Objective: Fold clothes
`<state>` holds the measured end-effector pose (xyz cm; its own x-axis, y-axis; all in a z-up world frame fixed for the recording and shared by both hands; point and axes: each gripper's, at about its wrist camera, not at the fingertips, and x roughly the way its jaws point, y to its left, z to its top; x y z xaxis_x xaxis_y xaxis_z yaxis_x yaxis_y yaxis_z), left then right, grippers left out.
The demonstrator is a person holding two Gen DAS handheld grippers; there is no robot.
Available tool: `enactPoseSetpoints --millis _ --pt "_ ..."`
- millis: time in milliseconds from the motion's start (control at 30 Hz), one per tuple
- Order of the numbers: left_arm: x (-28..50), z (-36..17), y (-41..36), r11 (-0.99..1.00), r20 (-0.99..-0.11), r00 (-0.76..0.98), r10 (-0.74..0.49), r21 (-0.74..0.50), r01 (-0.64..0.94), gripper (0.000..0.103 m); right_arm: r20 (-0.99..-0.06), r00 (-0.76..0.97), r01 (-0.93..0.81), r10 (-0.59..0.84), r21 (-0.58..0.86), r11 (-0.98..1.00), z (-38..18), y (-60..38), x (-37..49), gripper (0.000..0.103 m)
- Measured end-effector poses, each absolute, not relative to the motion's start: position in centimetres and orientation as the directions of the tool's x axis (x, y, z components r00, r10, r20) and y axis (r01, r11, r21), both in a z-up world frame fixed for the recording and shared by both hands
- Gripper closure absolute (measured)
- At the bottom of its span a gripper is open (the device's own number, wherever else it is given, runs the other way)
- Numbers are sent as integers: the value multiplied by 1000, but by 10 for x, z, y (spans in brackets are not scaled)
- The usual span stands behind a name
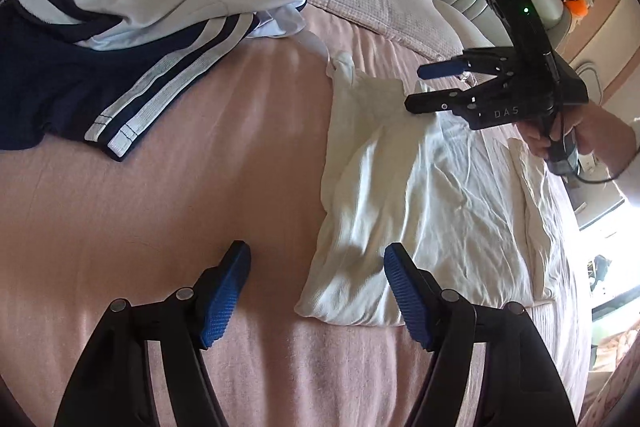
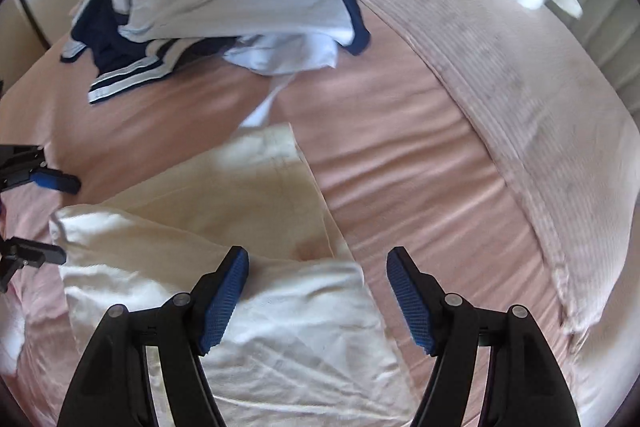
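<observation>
Your left gripper (image 1: 318,267) hangs released over the near corner of the white garment (image 1: 424,195), which lies partly folded on the pink bed sheet (image 1: 160,227), and nothing is between its pads. Your right gripper (image 2: 318,267) is also released and empty above the far end of the same garment. A heap of navy and pale blue clothes (image 1: 120,27) lies well apart from it.
</observation>
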<state>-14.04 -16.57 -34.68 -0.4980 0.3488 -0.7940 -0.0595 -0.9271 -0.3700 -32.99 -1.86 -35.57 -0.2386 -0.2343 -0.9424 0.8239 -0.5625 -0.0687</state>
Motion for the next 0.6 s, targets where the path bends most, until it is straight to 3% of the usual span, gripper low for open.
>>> enactPoseSetpoints --millis 33,100,200,367,467,600 --pt "-140 -346 -162 -930 -796 -497 346 -360 -71 44 -942 -213 816 -259 -25 -578 -361 -14 -329 32" --pt "-139 -345 -155 -935 -798 -496 341 -341 -94 70 -940 -203 809 -274 -4 -587 -371 -10 -333 27" --pt "-141 -346 -159 -933 -800 -490 346 -349 -89 79 -934 -188 805 -304 31 -592 -375 -11 -343 25" --pt "-138 -341 -162 -927 -797 -486 358 -364 -86 89 -923 -220 828 -315 -5 -561 -366 -12 -338 66" --pt "-132 -332 -157 -931 -795 -492 354 -349 -107 93 -909 -186 792 -373 86 -604 -354 5 -350 81" --pt "-136 -315 -147 -926 -776 -510 371 -347 -147 95 -892 -209 805 -401 76 -588 -336 16 -343 89"
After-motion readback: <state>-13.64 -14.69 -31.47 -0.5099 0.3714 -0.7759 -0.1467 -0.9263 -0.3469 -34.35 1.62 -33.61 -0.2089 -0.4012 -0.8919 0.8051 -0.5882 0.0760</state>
